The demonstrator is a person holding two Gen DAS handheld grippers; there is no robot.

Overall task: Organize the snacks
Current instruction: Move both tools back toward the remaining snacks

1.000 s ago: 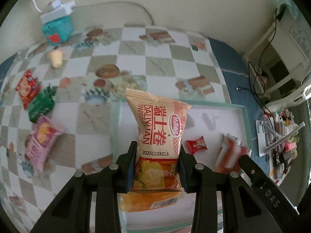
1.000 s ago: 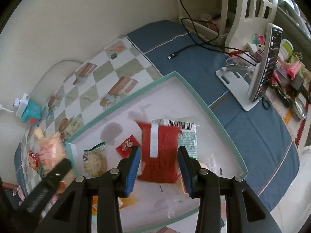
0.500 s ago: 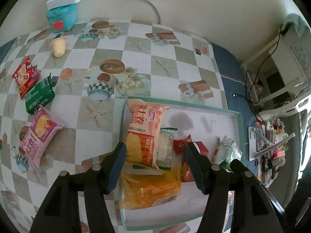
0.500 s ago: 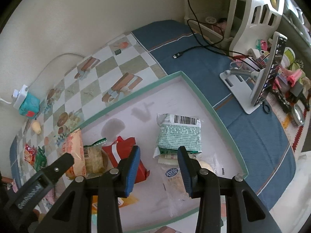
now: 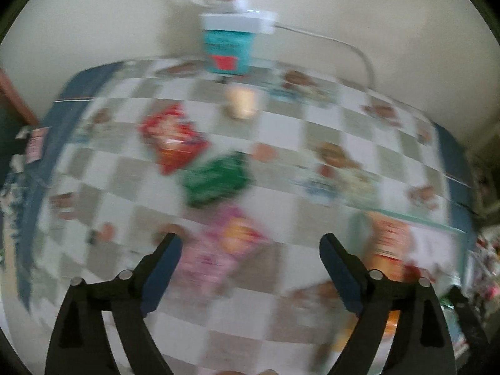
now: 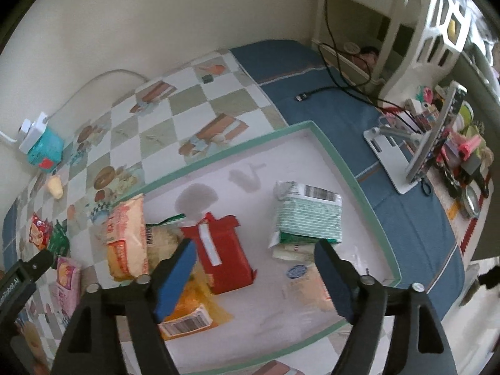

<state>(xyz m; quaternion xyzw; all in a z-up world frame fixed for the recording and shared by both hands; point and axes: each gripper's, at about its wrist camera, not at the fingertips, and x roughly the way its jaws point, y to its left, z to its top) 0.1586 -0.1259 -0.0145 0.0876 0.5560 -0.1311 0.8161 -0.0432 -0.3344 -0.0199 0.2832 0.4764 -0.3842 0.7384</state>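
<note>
Left tongs (image 5: 250, 243): released, jaws spread wide, nothing between them. View is motion-blurred. Below them, loose on the checkered tabletop (image 5: 312, 318): a crinkly pink packet (image 5: 225, 250) nearest the tips, a green packet (image 5: 215, 181) beyond it, a red packet (image 5: 172, 137) farther out. All three are soft foil pouches, close together; blur prevents telling whether they touch. A teal box (image 5: 228, 51) with a white power strip on top stands at the wall edge.

Right tongs (image 6: 254, 250): released, jaws apart, empty, over the tray (image 6: 350, 175), a shallow rectangular tray with a green raised rim and pale floor. Inside: a red packet with white seam strip (image 6: 223, 259), flat, between the tips; a green-and-white striped packet (image 6: 307, 215) lying on other packets by the right rim; a tall peach-coloured packet (image 6: 126, 237) against the left rim; an orange packet (image 6: 193, 309) with barcode, near the front. The tray's back half is bare floor. A blue cloth (image 6: 406, 218) borders the right rim.
</note>
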